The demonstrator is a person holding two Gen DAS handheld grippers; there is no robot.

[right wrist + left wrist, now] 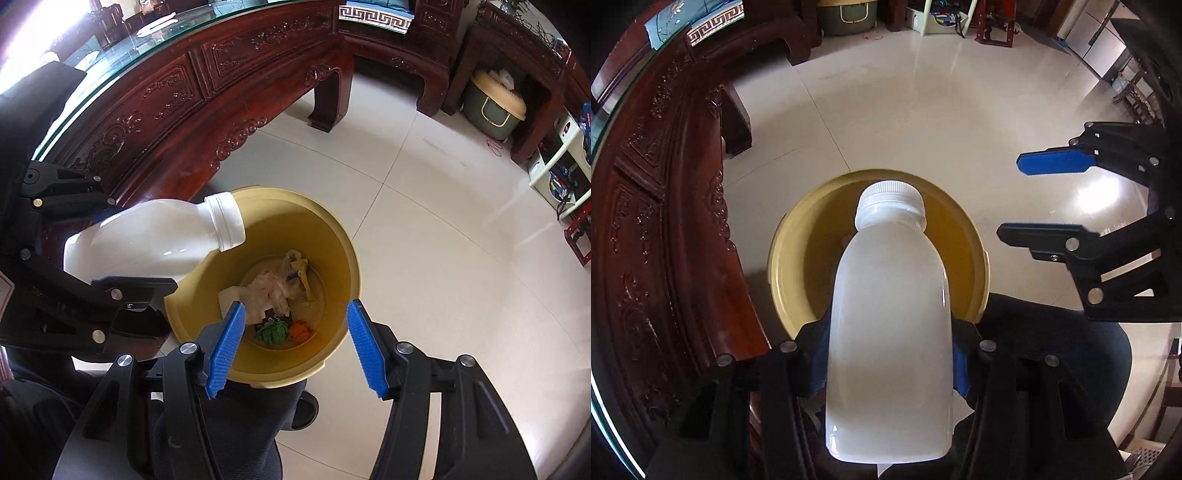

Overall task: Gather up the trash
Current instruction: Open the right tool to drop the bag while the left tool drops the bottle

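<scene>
My left gripper [890,354] is shut on a white plastic bottle [890,332] with a white cap, held tilted over the rim of a yellow bin [783,266] on the floor. In the right wrist view the bottle [155,240] points cap-first over the bin [343,258], gripped by the left gripper [122,277] at the left. The bin holds crumpled wrappers [271,291], a green scrap [272,331] and an orange scrap [301,329]. My right gripper [295,343] is open and empty above the bin's near edge; it also shows in the left wrist view [1030,199] at the right.
A dark carved wooden table [207,92] with a glass top stands just left of the bin; it also shows in the left wrist view [665,221]. Pale tiled floor [461,258] spreads to the right. A green-and-cream container [491,107] and a white shelf [557,166] stand at the far side.
</scene>
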